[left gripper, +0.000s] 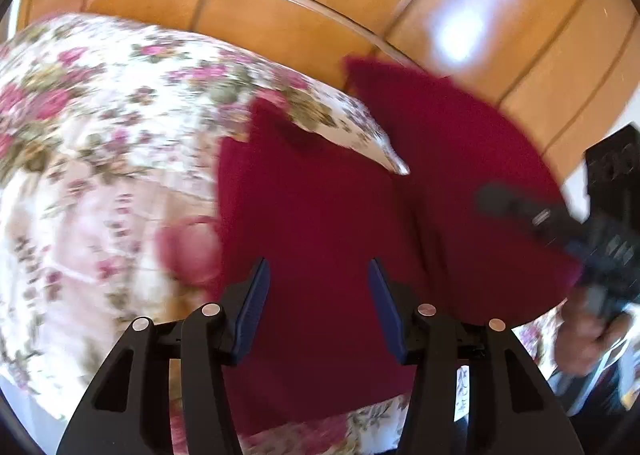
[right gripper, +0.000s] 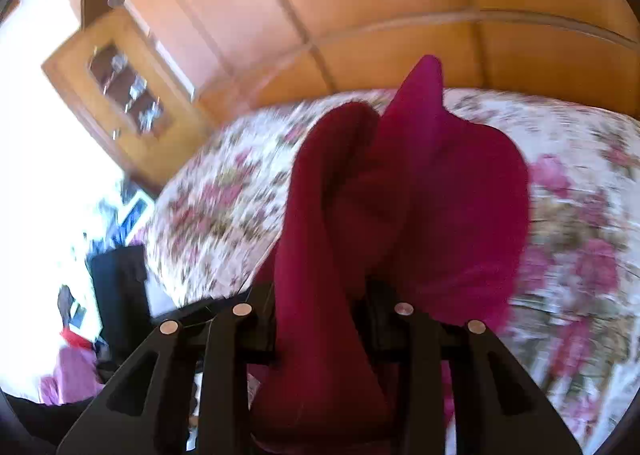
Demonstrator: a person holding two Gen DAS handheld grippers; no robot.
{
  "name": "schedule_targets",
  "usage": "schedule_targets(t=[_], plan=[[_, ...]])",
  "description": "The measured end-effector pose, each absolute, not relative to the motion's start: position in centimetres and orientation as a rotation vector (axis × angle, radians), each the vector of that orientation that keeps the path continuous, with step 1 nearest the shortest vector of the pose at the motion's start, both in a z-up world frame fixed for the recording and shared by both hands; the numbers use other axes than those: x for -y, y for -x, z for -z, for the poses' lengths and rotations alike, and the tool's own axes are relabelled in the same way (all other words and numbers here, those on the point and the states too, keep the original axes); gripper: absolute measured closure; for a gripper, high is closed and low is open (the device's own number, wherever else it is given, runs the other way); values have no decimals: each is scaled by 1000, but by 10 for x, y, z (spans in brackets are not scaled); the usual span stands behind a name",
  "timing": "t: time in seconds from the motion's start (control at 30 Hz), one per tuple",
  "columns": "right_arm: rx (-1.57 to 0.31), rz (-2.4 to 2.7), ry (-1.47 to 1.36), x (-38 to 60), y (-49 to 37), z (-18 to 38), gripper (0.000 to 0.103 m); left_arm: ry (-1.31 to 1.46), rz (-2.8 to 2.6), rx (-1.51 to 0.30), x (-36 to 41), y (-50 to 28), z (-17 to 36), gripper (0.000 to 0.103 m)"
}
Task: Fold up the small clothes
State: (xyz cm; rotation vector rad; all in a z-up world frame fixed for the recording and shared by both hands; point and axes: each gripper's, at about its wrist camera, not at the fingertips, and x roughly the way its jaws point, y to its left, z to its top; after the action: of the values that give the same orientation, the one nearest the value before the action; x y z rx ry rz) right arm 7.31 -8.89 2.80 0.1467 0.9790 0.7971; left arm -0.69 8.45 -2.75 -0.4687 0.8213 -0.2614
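Between your left gripper's [left gripper: 318, 287] blue pads [left gripper: 256, 303] the red garment [left gripper: 320, 215] fills the view, but the jaws stand apart with a clear gap, and you cannot tell whether either pad touches the cloth. Closest in your right wrist view, your right gripper [right gripper: 320, 319] is clamped on a thick bunch of that same garment [right gripper: 340, 235], which rises between the black fingers and hides the pads. From the left view your right gripper [left gripper: 532, 219] shows as a dark blur at the garment's right edge, with your hand [left gripper: 584, 339] below it. Under the cloth lies the floral bedspread [left gripper: 100, 135], and one pale corner [left gripper: 394, 163] of it pokes through a gap in the red fabric. Beyond the bed stands the wooden headboard [left gripper: 280, 15]; a glass-fronted cabinet [right gripper: 124, 95] stands left of the bed. No writing can be read; everything is motion-blurred.
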Motion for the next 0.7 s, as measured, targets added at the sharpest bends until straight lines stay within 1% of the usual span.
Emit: schedule_targets(t=[0.13,0.2,0.23,0.27,0.3,0.33,0.37,0.5,0.53,0.6,0.7], plan=[[-1032,-843,14,37,-60,-2,72,585,224,-804,-125,18,24,53],[-1047,-869,53,27,-56,9,59,641,231,-799,-140,20,22,53],[-1044,-911,35,25,-51,9,50,658,233,-797,-144,19,21,53],[-1032,-939,18,30,-45,7,44,676,237,-797,-149,18,19,53],[-1023,-972,-6,35,-40,4,41,690,247,-798,-152,19,18,50],[-1024,-1026,-51,43,-36,-1,35,706,261,-798,-153,18,16,46],[-1027,-1072,-102,54,-33,-5,32,735,282,-795,-155,16,14,39],[-990,-1077,-198,110,-19,-20,32,789,360,-794,-153,9,4,38],[-982,-1049,-199,124,-14,-23,33,794,379,-795,-149,8,1,38],[-975,-979,-179,144,-9,-24,33,801,433,-809,-139,4,-4,34],[-983,-860,-159,174,-2,-17,33,752,440,-859,-123,-2,-8,34]])
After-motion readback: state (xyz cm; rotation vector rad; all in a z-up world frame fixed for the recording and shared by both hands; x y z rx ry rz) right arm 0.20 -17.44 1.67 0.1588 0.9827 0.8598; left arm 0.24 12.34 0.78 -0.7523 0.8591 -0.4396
